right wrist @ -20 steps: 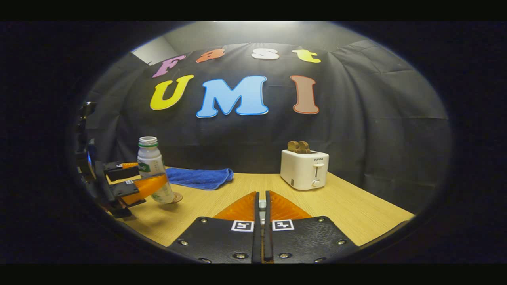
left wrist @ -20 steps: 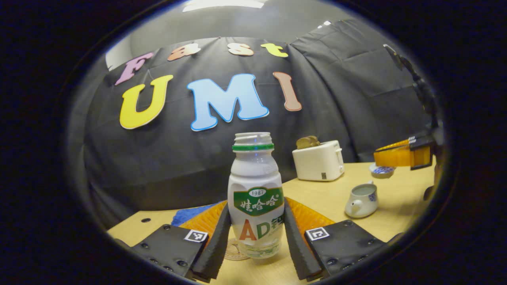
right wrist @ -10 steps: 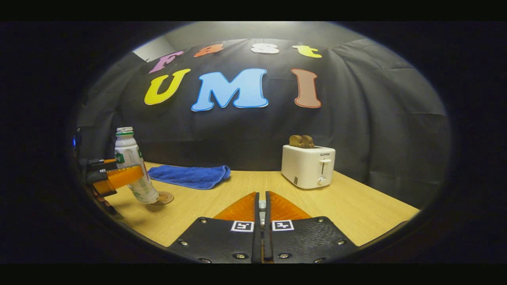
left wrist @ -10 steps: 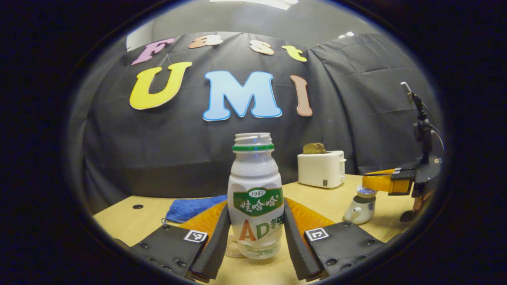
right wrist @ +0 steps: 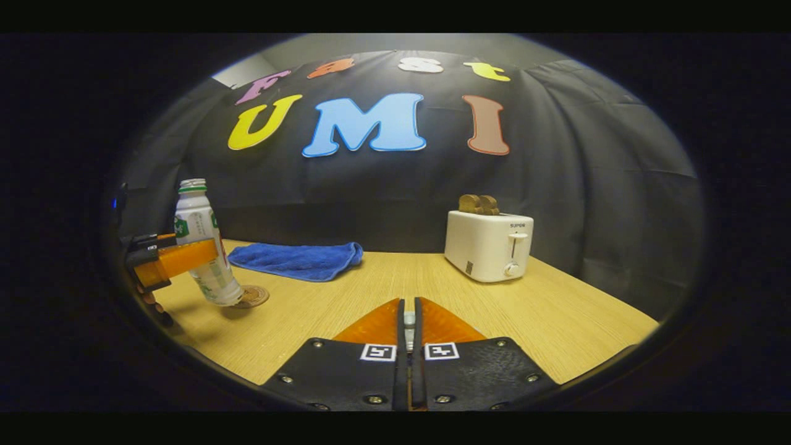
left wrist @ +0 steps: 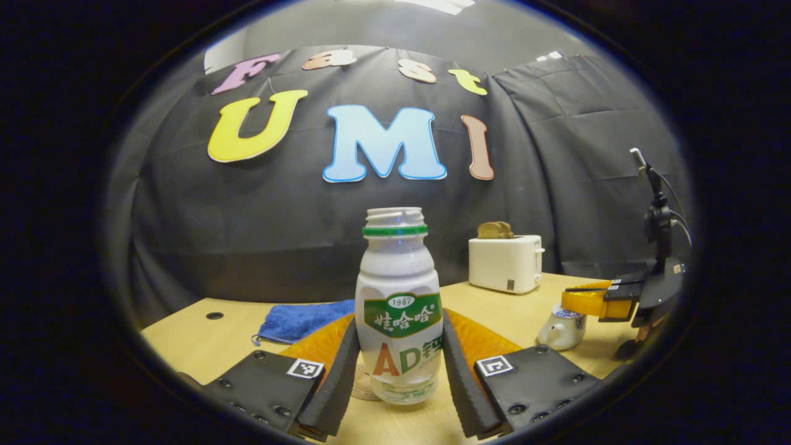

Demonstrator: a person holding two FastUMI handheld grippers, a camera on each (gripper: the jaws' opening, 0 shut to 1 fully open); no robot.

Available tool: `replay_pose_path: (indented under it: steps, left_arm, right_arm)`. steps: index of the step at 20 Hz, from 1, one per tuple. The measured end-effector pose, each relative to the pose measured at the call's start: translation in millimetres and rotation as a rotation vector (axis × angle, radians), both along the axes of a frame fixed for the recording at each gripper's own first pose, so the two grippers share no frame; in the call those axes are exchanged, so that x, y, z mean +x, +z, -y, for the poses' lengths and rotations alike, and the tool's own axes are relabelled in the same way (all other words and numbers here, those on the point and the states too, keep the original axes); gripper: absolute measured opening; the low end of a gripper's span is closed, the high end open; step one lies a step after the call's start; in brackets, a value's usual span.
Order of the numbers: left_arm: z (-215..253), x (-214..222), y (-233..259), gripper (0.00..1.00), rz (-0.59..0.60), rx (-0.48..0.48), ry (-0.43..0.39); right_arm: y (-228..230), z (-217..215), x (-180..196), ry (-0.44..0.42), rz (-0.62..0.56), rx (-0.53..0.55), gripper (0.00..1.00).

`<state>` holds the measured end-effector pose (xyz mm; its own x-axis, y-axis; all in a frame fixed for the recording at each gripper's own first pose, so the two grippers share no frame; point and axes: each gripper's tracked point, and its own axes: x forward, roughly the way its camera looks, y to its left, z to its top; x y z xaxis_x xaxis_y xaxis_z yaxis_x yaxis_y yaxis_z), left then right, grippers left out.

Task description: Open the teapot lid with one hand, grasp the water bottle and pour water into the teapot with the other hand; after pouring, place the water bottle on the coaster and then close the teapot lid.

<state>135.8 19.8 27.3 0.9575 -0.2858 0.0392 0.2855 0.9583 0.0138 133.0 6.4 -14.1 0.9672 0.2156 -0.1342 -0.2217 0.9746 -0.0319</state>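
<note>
**Spotter:** Where's the bottle right now?

**Me:** I've got the uncapped water bottle (left wrist: 398, 306) clamped between both fingers of my left gripper (left wrist: 395, 377), jaws pressing on its label band. In the right gripper view it's tilted, base at the edge of the round coaster (right wrist: 250, 296) — whether it's touching or just above, I can't tell.

**Spotter:** And the right side?

**Me:** My right gripper (right wrist: 408, 324) has its jaws nearly together on something small and pale, which I take to be the lid knob. In the left gripper view that gripper sits just over the teapot (left wrist: 561, 330), with the lid (left wrist: 565, 314) at or on the pot's mouth.

**Spotter:** What worries you?

**Me:** Two things. The bottle has no cap and a narrow base — if I let go while it's leaning or half off the coaster, it could tip and spill towards the blue towel (right wrist: 296, 259). And if the lid isn't centred when I release, it may sit crooked or slide off. The toaster (right wrist: 488, 244) is well clear.
</note>
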Motion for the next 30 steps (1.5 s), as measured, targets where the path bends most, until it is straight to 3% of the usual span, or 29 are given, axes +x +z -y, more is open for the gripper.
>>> replay_pose_path:
  steps: [1,2,3,5,8,11,12,15,16,20,23,25,26,27,30]
  left_arm:
    - [-2.3,1.0,-0.2,0.8,-0.003,-0.012,0.001]
    - [-4.3,2.8,-0.8,0.8,-0.008,-0.024,0.005]
    - [-8.5,3.2,-0.9,0.8,-0.013,-0.038,0.01]
    - [-17.3,4.6,-1.0,0.8,-0.022,-0.068,0.024]
    - [-27.7,9.0,-1.4,0.8,-0.028,-0.093,0.045]
    - [-30.4,20.8,-5.7,0.75,-0.041,-0.081,0.057]
    - [-28.6,27.0,-8.1,0.8,-0.047,-0.066,0.059]
    - [-24.5,44.2,-20.4,0.8,-0.066,-0.033,0.081]
    - [-23.0,48.5,-27.3,0.75,-0.077,-0.025,0.086]
    - [-30.9,62.6,-30.0,0.75,-0.07,0.006,0.132]
    - [-29.2,65.6,-35.7,0.8,-0.086,-0.003,0.129]
    - [-30.5,65.9,-34.9,0.7,-0.084,-0.008,0.14]
    - [-29.7,66.4,-37.6,0.84,-0.084,-0.008,0.143]
    - [-30.2,66.5,-36.3,0.8,-0.086,-0.006,0.145]
    - [-37.6,62.3,-25.8,0.95,-0.049,-0.021,0.18]
  right_arm:
    - [-0.4,6.1,1.5,-0.025,-0.002,0.0,0.0]
    - [0.4,12.7,1.5,-0.049,0.005,-0.008,0.11]
    - [3.1,15.2,-0.8,-0.06,0.007,-0.017,0.35]
    - [7.5,17.4,-8.1,-0.064,0.024,-0.013,0.54]
    - [29.0,15.1,-23.3,-0.069,0.095,-0.018,0.61]
    - [39.1,-5.1,-43.8,-0.017,0.135,-0.004,0.8]
    - [38.5,-11.0,-50.7,0.002,0.142,0.0,0.8]
    - [34.9,-21.0,-65.5,0.035,0.164,-0.011,0.8]
    - [34.2,-22.9,-67.1,0.044,0.172,-0.025,0.8]
    - [31.8,-28.6,-67.4,0.075,0.167,-0.017,0.8]
    - [30.6,-24.9,-66.5,0.067,0.162,-0.015,0.8]
    - [28.9,-26.1,-65.0,0.068,0.155,-0.01,0.8]
    - [26.9,-27.5,-64.8,0.071,0.151,-0.018,0.8]
    - [25.2,-29.2,-65.0,0.075,0.148,-0.026,0.8]
    - [24.3,-32.5,-66.5,0.084,0.15,-0.04,0.8]
